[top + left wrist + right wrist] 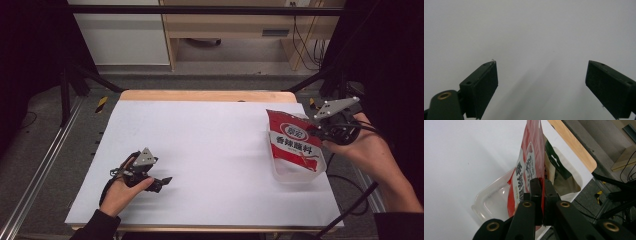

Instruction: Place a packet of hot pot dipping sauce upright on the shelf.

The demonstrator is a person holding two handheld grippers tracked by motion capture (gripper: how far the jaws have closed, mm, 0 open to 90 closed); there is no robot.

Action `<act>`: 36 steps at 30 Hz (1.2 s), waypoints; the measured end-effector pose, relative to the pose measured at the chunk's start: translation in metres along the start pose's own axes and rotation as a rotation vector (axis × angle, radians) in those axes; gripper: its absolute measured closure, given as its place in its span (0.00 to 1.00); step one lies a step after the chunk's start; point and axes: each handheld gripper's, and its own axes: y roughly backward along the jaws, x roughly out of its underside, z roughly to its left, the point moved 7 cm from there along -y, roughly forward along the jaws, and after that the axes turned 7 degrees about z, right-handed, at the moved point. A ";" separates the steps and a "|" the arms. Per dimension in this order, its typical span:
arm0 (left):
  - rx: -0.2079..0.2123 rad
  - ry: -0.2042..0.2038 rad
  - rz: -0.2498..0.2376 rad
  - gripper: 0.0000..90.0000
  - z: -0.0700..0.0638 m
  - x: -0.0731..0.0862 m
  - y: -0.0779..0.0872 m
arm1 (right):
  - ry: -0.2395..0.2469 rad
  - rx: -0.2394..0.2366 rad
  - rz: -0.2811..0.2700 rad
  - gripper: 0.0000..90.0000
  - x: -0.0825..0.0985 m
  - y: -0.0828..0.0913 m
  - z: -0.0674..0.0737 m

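While the bench point(210, 150) spreads wide and white under both hands, nearly all the work sits at its right edge. That is where a clear plastic tub point(295, 172) rests, close to the corner, and a red sauce packet point(292, 140) stands upright in it, its lower end inside the walls and its top well above the rim. In the right gripper view a second packet point(560, 176), brown and green, leans in the tub just behind the red one.

Pinching the red packet's side edge is the right gripper point(316, 129), its jaws pressed fully together on the thin film. By my reading the packet is being lowered into the tub. Over on the near left, the left gripper point(162, 181) rests low over bare bench with its jaws spread wide and nothing between them.

Several things could go wrong from here. With so narrow a hold on slippery film, the packet could slide out or swing, then flop over the rim instead of settling inside. Pushing down while the packet's bottom is caught on the tub wall could shove the light tub toward the bench edge, since nothing steadies it and the left gripper is well apart from it. If the packet is let go while this upright, it may topple outward, or knock against the brown packet and crowd it.
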 end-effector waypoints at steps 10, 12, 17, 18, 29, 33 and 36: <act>0.000 -0.004 0.003 0.12 -0.002 0.000 -0.001 | -0.063 -0.007 -0.011 0.99 0.024 0.004 0.000; 0.001 -0.007 0.004 0.12 -0.002 0.000 -0.001 | -0.072 -0.012 0.002 0.99 0.030 0.003 -0.001; 0.001 -0.008 0.005 0.12 -0.002 0.000 -0.002 | -0.107 -0.012 0.026 0.99 0.042 0.001 -0.005; 0.003 -0.008 0.005 0.12 -0.002 0.000 -0.002 | -0.115 -0.014 0.031 0.99 0.044 0.000 -0.005; 0.002 -0.004 0.007 0.12 -0.002 0.000 -0.002 | -0.115 -0.024 0.032 0.89 0.047 -0.004 -0.004; 0.002 -0.006 0.007 0.12 -0.002 0.000 -0.001 | -0.120 -0.021 0.032 0.83 0.045 -0.006 -0.004; 0.002 -0.006 0.007 0.12 -0.002 0.000 -0.001 | -0.125 -0.020 0.028 0.73 0.043 -0.006 -0.004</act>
